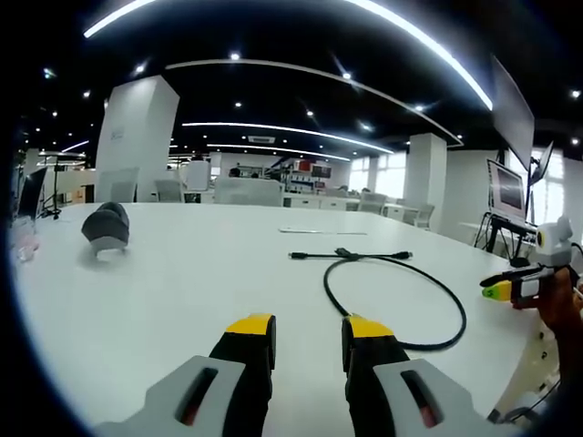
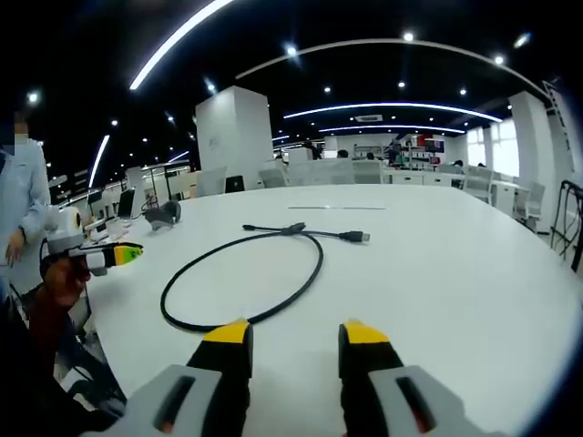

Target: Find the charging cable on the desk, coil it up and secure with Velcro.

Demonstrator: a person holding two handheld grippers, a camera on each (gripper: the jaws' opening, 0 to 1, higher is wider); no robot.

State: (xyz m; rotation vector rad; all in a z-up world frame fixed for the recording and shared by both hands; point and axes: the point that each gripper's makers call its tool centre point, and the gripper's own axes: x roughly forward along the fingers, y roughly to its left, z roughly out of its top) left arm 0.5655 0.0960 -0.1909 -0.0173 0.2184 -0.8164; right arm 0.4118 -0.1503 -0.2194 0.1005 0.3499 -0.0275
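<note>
Cable lies in one loose black loop on the white bench, right of centre in the left gripper view, its two plug ends crossing at the far side. Both grippers hover apart from it, left gripper and right gripper with yellow-tipped fingers parted and empty. A grey object sits at middle left.

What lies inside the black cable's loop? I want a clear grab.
Inside the looped black charging cable, bare white round table shows through. Nothing rests there or covers it.
</note>
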